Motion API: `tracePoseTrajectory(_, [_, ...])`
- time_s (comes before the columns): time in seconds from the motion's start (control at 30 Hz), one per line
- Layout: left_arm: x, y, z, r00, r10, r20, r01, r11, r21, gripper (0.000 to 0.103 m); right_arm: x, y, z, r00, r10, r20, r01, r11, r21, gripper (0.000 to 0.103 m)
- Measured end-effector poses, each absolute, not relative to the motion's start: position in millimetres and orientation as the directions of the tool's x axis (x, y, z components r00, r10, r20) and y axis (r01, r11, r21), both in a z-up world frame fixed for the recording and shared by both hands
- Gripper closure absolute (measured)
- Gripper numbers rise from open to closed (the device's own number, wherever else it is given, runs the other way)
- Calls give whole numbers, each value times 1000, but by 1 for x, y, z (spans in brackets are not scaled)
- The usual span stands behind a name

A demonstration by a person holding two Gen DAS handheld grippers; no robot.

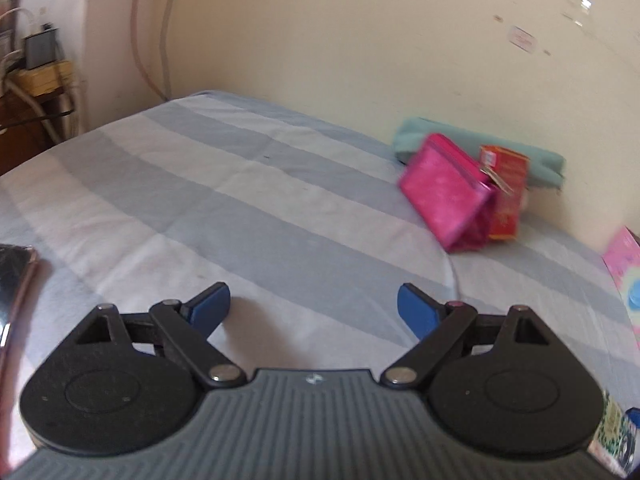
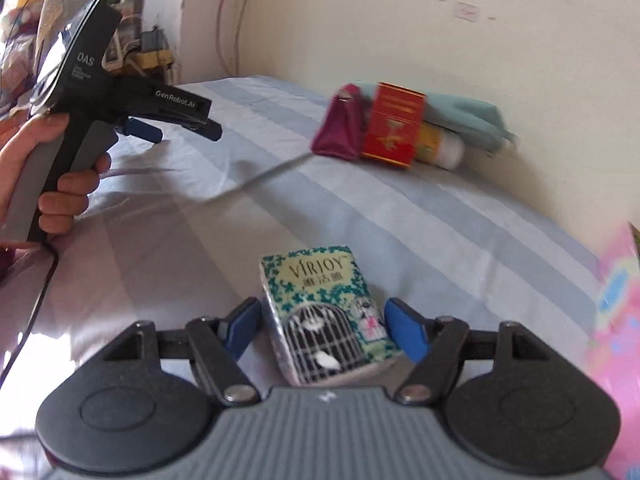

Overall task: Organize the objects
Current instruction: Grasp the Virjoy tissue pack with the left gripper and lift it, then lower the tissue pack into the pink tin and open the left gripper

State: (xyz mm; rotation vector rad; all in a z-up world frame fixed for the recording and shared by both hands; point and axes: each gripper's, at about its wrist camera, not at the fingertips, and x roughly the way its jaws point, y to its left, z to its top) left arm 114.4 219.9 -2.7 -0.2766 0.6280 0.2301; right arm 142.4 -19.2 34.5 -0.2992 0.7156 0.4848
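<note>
The tissue pack [image 2: 326, 312] lies on the striped bedsheet [image 2: 400, 208], between the 2 blue pads of the right gripper [image 2: 324, 326]. Whether the pads press its sides cannot be told: the left pad sits at the pack's edge, while a sliver of gap seems to show at the right one. The pack looks light and soft, with a slick printed wrapper, so it should squash a little under a pinch; the 2 long sides, where the pads now stand, seem the best place to take hold.

Beyond the tissue pack, by the wall, a group is gathered: a magenta pouch [image 2: 340, 128], touching it a red box [image 2: 394, 126], behind the box a yellow-and-white tube [image 2: 440, 146] and a teal fabric case [image 2: 468, 118]. The pouch looks zipped; its contents are hidden. To the pack's right lies a pink box [image 2: 618, 320], its inside unseen.

To the pack's left, a hand [image 2: 60, 184] holds the left gripper [image 1: 314, 312], spread wide over bare sheet with nothing between its pads.
</note>
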Motion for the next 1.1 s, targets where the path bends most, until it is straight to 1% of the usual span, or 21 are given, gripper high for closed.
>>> tracePoseTrajectory(0.03, [115,212,-3,795,91,-599,-244,953,-179,11,130,-36,34,673,295,-678,-475,876,-90,31])
tracePoseTrajectory(0.07, [115,203,-2,804,49,-593,-190,965,-179,11,119,-49,33,695,273,-665,-434,897,-85,23])
tracePoseTrajectory(0.1, [115,192,-1,807,6,-590,-138,974,-179,11,103,-67,33,724,247,-644,-378,923,-72,11])
tracePoseTrajectory(0.13, [114,180,1,804,-34,-593,-93,979,-182,11,92,-80,34,749,237,-619,-341,939,-53,6])
tracePoseTrajectory(0.17, [113,169,3,802,-73,-593,-50,981,-189,11,81,-94,37,767,235,-597,-313,949,-29,5])
tracePoseTrajectory(0.3, [102,108,17,772,-265,-579,168,962,-215,12,62,-117,38,780,254,-572,-290,957,30,5])
tracePoseTrajectory(0.4, [100,81,23,735,-350,-581,243,936,-256,13,66,-108,37,763,303,-570,-346,938,36,5])
tracePoseTrajectory(0.47, [100,71,24,725,-372,-579,263,928,-266,15,73,-94,35,745,335,-576,-397,918,20,5])
tracePoseTrajectory(0.53, [103,66,19,714,-367,-597,270,930,-249,16,79,-76,32,733,353,-581,-446,895,-20,5])
tracePoseTrajectory(0.6, [105,65,12,686,-361,-632,265,933,-245,19,92,-62,29,726,355,-589,-470,881,-48,6])
tracePoseTrajectory(0.63, [107,67,8,670,-361,-648,253,933,-257,24,100,-57,28,719,361,-594,-479,877,-46,6])
tracePoseTrajectory(0.67, [109,70,4,656,-364,-660,241,931,-274,24,108,-54,27,709,368,-602,-484,874,-35,6])
tracePoseTrajectory(0.7, [109,74,1,647,-376,-663,224,925,-307,24,116,-51,26,689,374,-620,-486,874,-13,10])
tracePoseTrajectory(0.77, [108,72,1,650,-386,-655,215,920,-328,25,128,-52,25,663,394,-636,-483,875,38,16])
tracePoseTrajectory(0.8, [108,66,2,644,-393,-656,228,918,-326,26,132,-55,25,660,404,-633,-478,876,61,16])
tracePoseTrajectory(0.83, [107,58,2,638,-401,-657,250,915,-315,29,134,-59,26,659,413,-629,-474,877,80,18])
tracePoseTrajectory(0.93, [103,28,1,606,-440,-662,333,897,-291,37,128,-69,26,670,419,-613,-465,880,95,37])
tracePoseTrajectory(0.97, [100,17,1,604,-438,-666,348,897,-274,37,123,-72,27,675,413,-611,-460,883,88,43])
tracePoseTrajectory(1.03, [96,-2,1,591,-447,-671,373,890,-264,37,110,-84,26,697,382,-606,-432,899,69,43])
tracePoseTrajectory(1.1, [93,-20,0,552,-491,-673,418,862,-286,37,91,-98,26,724,342,-599,-401,915,38,43])
